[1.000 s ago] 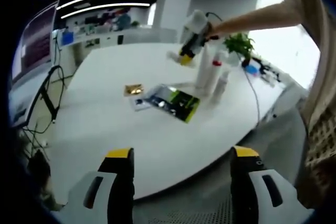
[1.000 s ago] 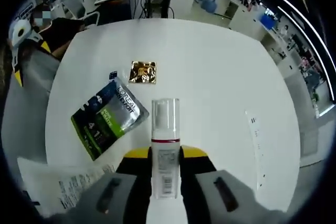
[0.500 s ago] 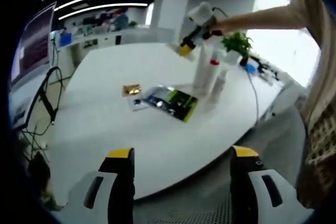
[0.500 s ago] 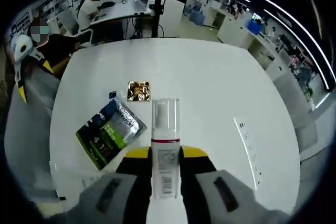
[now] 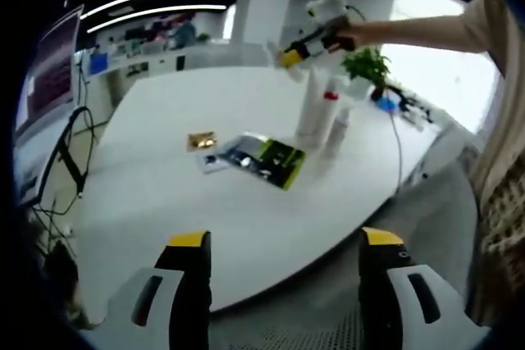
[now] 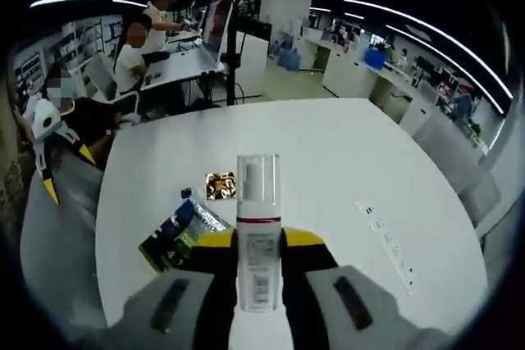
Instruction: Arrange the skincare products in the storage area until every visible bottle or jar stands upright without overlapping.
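**White pump bottle gripped, needs an upright, clear placement**

White plastic pump bottle (image 6: 257, 235), clear cap and red band, sits clamped between the jaws of the right gripper (image 6: 258, 243), jaws narrow on its body, cap pointing up the right gripper view. In the left gripper view that right gripper (image 5: 305, 45) hangs above a cluster of upright white bottles (image 5: 321, 114) at the far side of the white table (image 5: 164, 194); exactly how the held bottle sits against that cluster is hard to read there. Left gripper (image 5: 279, 297) hangs off the near table edge, jaws wide, holding nothing.

Flat on the table: green-and-silver sachet pack (image 5: 267, 157), small gold packet (image 5: 200, 138) just beside it, well apart from the bottles.

Judgement: step is setting the held bottle down. Do it well by keeping it vertical, lowering onto bare table next to the standing bottles without touching them, base fully flat before letting go. Risk: knocking a neighbour over, or landing on the sachet pack.
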Motion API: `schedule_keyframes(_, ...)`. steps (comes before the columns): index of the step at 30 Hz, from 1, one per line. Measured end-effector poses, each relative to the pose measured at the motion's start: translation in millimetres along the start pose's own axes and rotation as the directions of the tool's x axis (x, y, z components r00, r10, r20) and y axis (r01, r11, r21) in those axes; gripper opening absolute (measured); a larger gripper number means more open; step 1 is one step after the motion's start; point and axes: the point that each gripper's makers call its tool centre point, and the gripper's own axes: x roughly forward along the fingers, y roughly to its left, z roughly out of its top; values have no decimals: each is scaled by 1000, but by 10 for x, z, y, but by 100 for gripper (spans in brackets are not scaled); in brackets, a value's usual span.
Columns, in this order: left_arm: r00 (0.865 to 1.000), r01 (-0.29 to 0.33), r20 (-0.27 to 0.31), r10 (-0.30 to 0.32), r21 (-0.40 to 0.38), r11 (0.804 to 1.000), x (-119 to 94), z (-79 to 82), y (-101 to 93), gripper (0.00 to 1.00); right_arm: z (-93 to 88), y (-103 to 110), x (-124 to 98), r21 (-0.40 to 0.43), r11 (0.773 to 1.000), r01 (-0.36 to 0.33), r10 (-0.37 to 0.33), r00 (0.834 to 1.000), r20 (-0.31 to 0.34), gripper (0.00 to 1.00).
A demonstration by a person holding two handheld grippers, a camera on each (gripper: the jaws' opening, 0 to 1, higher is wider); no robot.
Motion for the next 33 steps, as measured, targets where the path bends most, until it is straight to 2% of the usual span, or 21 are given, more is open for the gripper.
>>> schedule_keyframes(6,1000,4,0,-4,7,1000,-5,1,-10,70,175,84,-148,29,1000,7,-10,994,104,19)
schedule_keyframes(9,1000,9,-4,-9,13,1000,-4,-5,-21,70,231,145,-233,14,1000,3,-5,990,139,19)
schedule_keyframes(12,1000,16,-8,-16,21,1000,-3,-13,-35,70,329,149,-355,41,999,8,-16,978,208,19)
schedule_keyframes(20,1000,19,-5,-19,27,999,-7,-11,-43,70,467,262,-674,90,996,-1,-27,949,316,19)
schedule_keyframes(25,1000,21,-3,-21,28,999,-8,-10,-50,70,498,377,-808,124,992,-17,-31,928,370,19)
schedule_keyframes(33,1000,27,-1,-27,31,999,-6,-9,-64,70,438,612,-902,147,988,-52,-13,913,407,19)
